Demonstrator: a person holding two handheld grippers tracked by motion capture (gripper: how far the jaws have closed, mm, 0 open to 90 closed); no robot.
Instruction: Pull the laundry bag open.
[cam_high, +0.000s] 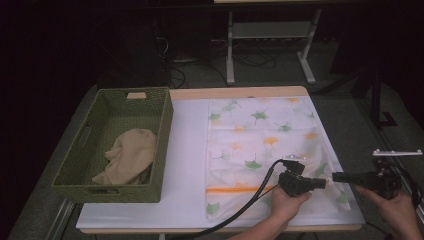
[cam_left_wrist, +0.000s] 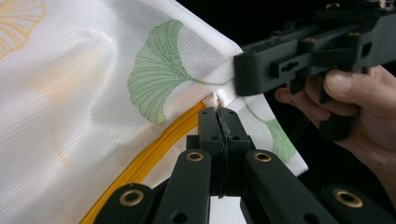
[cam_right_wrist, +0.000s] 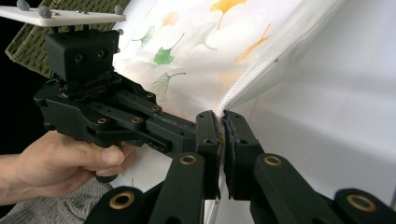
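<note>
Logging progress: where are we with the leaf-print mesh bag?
Done: the mesh bag lies spread flat on the table. In hand: the left gripper is shut on the white zipper pull at the end of the yellow zipper, and the right gripper pinches the bag's edge beside it. Left, probably: running the zipper, then handling the beige cloth in the green basket.
</note>
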